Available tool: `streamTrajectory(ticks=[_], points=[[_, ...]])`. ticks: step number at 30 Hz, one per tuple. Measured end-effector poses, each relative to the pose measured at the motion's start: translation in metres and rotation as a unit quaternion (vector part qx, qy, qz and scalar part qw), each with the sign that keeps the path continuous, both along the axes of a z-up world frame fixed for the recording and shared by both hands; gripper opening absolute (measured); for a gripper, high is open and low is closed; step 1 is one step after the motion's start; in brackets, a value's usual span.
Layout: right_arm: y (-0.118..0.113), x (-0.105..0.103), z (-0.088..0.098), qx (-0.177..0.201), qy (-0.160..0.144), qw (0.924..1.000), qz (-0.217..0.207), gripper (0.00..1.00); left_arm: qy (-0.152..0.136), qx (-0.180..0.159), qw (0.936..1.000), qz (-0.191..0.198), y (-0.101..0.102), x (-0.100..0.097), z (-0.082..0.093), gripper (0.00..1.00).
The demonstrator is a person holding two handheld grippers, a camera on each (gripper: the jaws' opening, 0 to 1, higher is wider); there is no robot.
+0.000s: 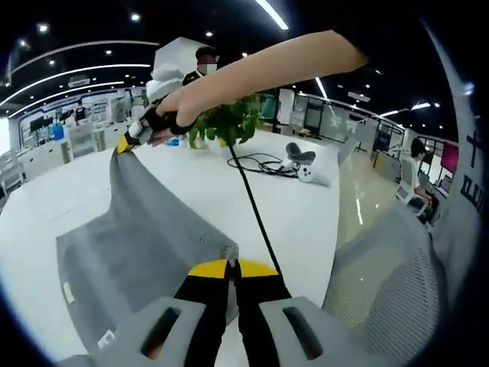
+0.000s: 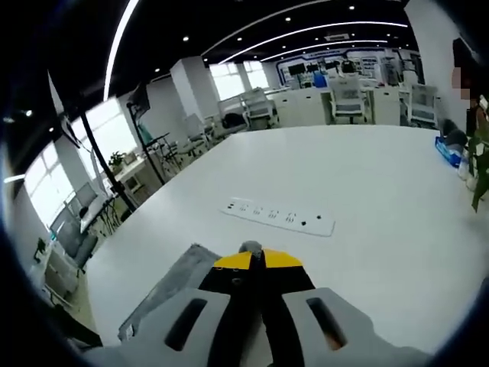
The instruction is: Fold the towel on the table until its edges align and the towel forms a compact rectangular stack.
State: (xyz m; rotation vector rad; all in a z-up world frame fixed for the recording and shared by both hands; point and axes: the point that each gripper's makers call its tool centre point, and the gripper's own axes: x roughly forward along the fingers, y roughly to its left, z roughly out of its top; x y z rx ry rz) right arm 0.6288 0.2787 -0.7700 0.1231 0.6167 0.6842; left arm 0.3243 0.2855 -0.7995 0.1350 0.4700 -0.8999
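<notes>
White table (image 1: 306,206), both claws pinching towel (image 1: 145,237)

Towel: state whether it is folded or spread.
Neither: the grey towel hangs lifted, pinched at two corners by the left gripper and right gripper.

Left gripper (image 1: 231,269) and right gripper (image 2: 258,261): black jaws, yellow tips, grey slotted housings. Black cable (image 1: 252,206) trails from the right gripper. Forearm (image 1: 267,73) bare.
</notes>
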Motion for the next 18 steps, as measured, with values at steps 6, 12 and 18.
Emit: streamTrajectory(ticks=[6,12,18], points=[[0.010,-0.003,0.010,0.014,0.007,0.9999,-0.005,0.00,0.003,-0.015,0.9992,0.036,0.025,0.000,0.010,0.03],[0.023,-0.003,0.017,0.023,0.013,0.9996,-0.008,0.00,0.001,-0.025,0.9971,0.072,0.049,0.001,0.018,0.03],[0.037,-0.006,0.023,0.025,0.015,0.9996,-0.002,0.00,0.002,-0.036,0.9945,0.098,0.063,-0.001,0.021,0.03]])
